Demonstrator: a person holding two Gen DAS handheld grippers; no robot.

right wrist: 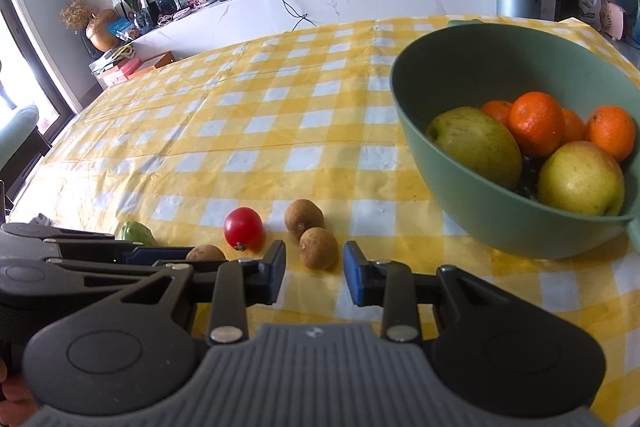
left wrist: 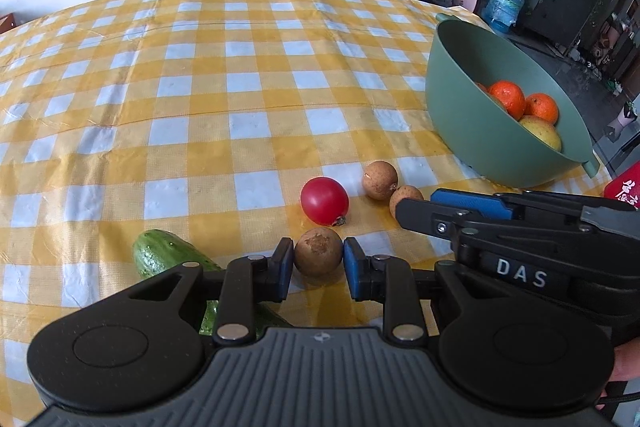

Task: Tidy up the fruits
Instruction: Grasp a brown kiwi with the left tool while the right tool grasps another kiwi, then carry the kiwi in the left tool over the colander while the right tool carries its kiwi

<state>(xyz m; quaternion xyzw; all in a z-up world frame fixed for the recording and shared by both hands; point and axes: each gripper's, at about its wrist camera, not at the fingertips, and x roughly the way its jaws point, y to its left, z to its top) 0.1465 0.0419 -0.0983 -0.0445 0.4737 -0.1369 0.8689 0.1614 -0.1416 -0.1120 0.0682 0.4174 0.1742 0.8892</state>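
One brown fruit (left wrist: 319, 251) clamped in L gripper (left wrist: 319, 263); only R view shows R gripper (right wrist: 314, 273) released.

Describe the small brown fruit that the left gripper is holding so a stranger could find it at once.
Start at the green bowl on the yellow checked tablecloth; in front of it lie a red tomato and three small brown fruits. The held fruit is the one nearest the cucumber. It alone sits between the blue pads of the left gripper, apart from the other two.

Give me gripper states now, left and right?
Left gripper: shut on a brown longan.
Right gripper: open, holding nothing; another longan just ahead.
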